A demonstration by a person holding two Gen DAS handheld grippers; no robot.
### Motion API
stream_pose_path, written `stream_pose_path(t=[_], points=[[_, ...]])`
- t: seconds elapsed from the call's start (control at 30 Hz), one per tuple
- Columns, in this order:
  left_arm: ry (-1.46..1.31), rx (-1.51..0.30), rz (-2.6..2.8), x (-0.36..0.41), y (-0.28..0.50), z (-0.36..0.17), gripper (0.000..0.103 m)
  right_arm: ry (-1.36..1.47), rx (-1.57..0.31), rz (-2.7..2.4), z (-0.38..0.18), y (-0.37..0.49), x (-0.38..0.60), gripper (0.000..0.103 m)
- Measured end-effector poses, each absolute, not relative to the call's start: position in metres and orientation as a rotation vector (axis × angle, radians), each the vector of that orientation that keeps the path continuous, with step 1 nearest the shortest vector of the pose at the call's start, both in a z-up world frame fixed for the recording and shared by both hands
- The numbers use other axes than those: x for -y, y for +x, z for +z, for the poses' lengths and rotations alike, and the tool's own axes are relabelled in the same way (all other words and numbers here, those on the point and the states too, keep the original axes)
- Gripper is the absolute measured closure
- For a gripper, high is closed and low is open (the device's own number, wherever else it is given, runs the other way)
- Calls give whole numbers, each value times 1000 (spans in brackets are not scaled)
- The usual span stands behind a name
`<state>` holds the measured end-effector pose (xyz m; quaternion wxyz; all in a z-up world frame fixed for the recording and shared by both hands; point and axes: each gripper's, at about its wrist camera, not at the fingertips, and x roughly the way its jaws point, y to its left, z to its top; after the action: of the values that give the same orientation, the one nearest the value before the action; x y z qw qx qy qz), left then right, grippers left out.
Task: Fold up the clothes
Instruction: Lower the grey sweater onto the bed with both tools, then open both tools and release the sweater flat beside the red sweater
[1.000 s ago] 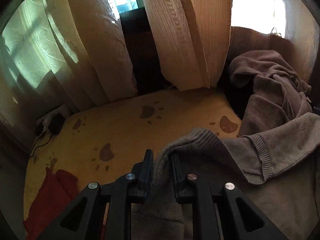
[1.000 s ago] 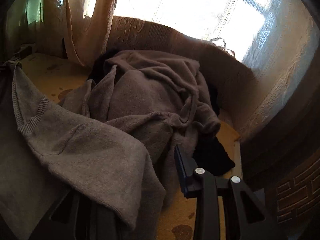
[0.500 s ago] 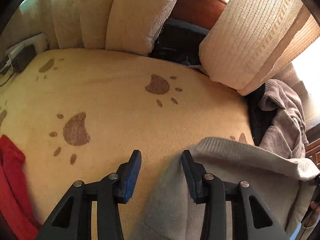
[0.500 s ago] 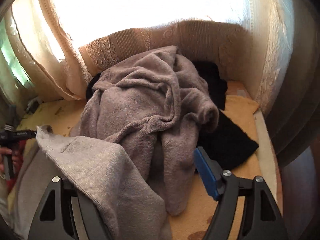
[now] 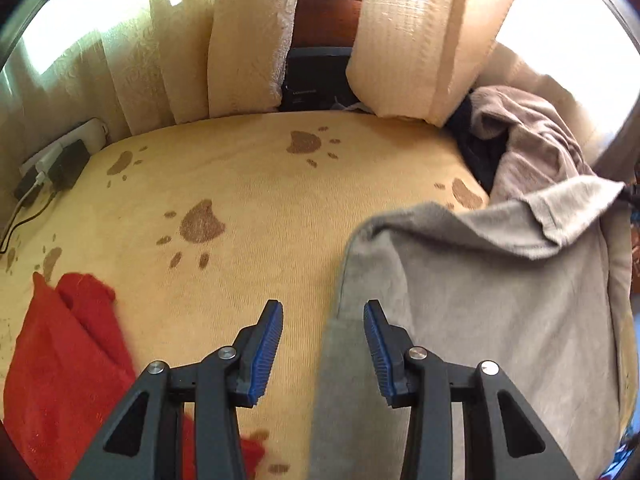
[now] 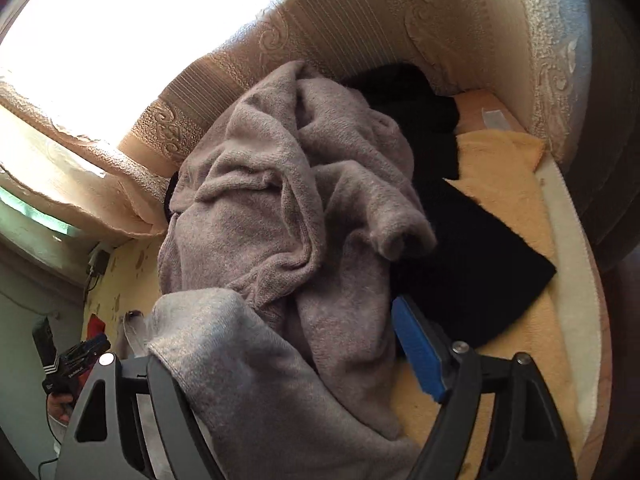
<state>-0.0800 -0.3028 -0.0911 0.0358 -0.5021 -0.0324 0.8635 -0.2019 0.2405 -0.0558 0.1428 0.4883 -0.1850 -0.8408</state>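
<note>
A light grey sweater (image 5: 480, 300) lies spread on the yellow paw-print sheet (image 5: 240, 184). My left gripper (image 5: 323, 320) hovers over its left edge, open; the edge runs between the jaws close to the right pad and is not pinched. My right gripper (image 6: 288, 344) has its jaws opening. The sweater's corner (image 6: 224, 360) drapes over and hides its left finger, while the blue right pad (image 6: 416, 344) stands free. Beyond it lie a crumpled taupe garment (image 6: 288, 200) and a black garment (image 6: 472, 248).
A red garment (image 5: 68, 360) lies at the sheet's near left. A power strip with chargers (image 5: 56, 160) sits at the far left by the cream curtains (image 5: 244, 40). A dark box (image 5: 316, 76) stands behind them. The mattress edge (image 6: 572, 280) runs along the right.
My left jaws let go of the sweater's ribbed edge and opened, and the sweater dropped flat onto the sheet. My right jaws spread wider and that gripper rolled, with the cloth still draped over one finger.
</note>
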Motion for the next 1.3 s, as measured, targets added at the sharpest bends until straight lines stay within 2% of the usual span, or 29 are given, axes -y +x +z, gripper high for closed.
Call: stream_pose_path(t=[0.1,0.23,0.4,0.5,0.67,0.73,0.77,1.0,1.2,1.3], points=[[-1548,74,2624,307,-42,-90,59,1411,474,-2461,-48,-187,-249,20],[-1582,143,2554,312,-6,-100,59,1405,352,-2502,-39,-173,-247,19],[-1603,78,2568,305,16,-113,59,1396,2,-2568,-31,-154,-216,19],[-1603,131,2575,306,18,-117,57,1355,-123,-2571,-25,-142,-200,19],[-1528,178,2570,307,23,-119,42,1307,-157,-2580,-21,-126,-193,19],[-1500,216,2553,308,25,-119,32,1293,-143,-2592,-19,-120,-195,19],[-1501,237,2537,310,25,-119,30,1286,-133,-2598,-18,-117,-197,19],[-1475,437,2435,327,34,-112,24,1217,-90,-2654,-10,-95,-212,19],[-1481,387,2368,311,49,-115,24,1107,-79,-2619,-2,-74,-199,19],[-1479,318,2354,299,55,-116,24,1081,-160,-2595,-3,-64,-179,19]])
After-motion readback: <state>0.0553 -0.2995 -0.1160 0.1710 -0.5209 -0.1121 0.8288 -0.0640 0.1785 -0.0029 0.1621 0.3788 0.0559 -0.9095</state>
